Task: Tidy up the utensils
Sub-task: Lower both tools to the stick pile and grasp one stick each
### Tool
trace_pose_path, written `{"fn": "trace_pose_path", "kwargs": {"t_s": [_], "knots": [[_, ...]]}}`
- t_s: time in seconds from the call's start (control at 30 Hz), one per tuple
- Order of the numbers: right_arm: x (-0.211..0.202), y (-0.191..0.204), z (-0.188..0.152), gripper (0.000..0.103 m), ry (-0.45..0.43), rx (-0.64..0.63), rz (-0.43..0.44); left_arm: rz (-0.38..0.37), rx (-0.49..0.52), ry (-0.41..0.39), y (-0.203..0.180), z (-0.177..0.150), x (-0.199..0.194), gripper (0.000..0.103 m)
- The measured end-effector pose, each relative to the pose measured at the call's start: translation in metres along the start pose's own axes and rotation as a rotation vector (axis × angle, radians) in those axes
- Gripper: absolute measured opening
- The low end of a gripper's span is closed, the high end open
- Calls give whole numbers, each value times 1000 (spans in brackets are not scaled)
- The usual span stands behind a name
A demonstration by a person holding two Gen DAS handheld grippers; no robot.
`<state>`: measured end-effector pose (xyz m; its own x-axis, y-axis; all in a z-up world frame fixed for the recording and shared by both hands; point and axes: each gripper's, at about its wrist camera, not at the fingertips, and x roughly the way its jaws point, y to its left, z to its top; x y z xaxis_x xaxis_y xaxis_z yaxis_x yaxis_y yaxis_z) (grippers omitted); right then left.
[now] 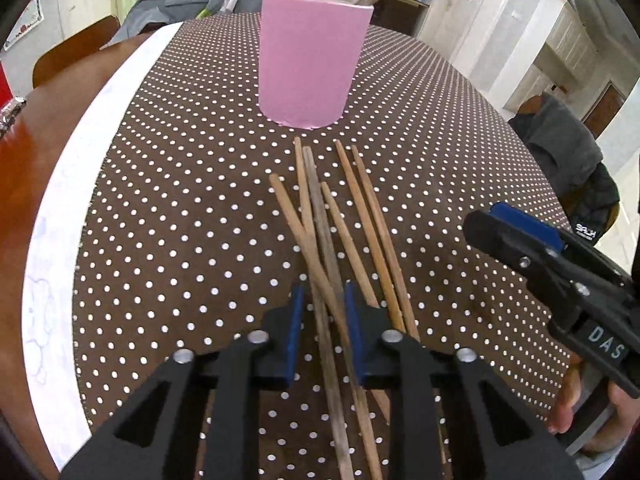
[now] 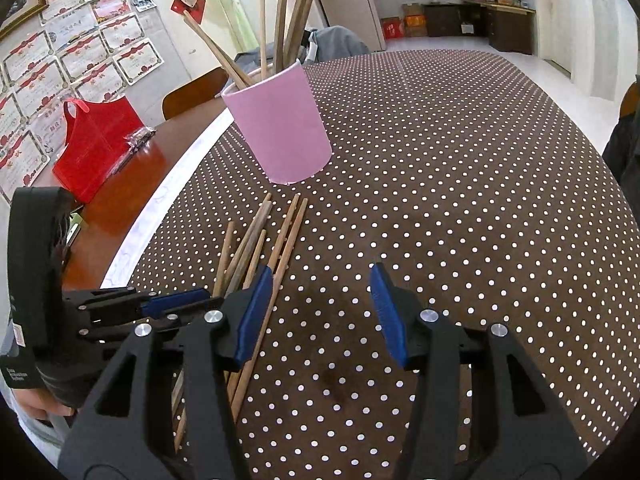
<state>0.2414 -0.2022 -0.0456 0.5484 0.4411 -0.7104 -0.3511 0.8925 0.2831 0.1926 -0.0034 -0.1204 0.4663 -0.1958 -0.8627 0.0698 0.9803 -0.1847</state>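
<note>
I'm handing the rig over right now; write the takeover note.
Left gripper: jaws narrowed around two crossed chopsticks in the loose pile; pad contact can't be confirmed.
Right gripper: open, empty, low over the tablecloth just right of the pile.
Pink cup: upright behind the pile, several chopsticks already standing in it.
Left: about six chopsticks lie on the cloth; lift them into the cup.
</note>
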Motion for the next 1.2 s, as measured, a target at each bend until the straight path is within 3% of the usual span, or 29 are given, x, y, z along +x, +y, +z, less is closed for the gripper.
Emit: {"fn": "trace_pose_path", "kwargs": {"t_s": [0.4,0.93,1.2], "knots": [[22,17,6,51,76,-40,-36,-99,-66,-14,22,10,-3,6],[59,51,16,53,165,-157,-184,20,-63,-26,52,20,2,6],[71,61,33,54,265,-217,-219,91,43,16,44,32,7,7]]}}
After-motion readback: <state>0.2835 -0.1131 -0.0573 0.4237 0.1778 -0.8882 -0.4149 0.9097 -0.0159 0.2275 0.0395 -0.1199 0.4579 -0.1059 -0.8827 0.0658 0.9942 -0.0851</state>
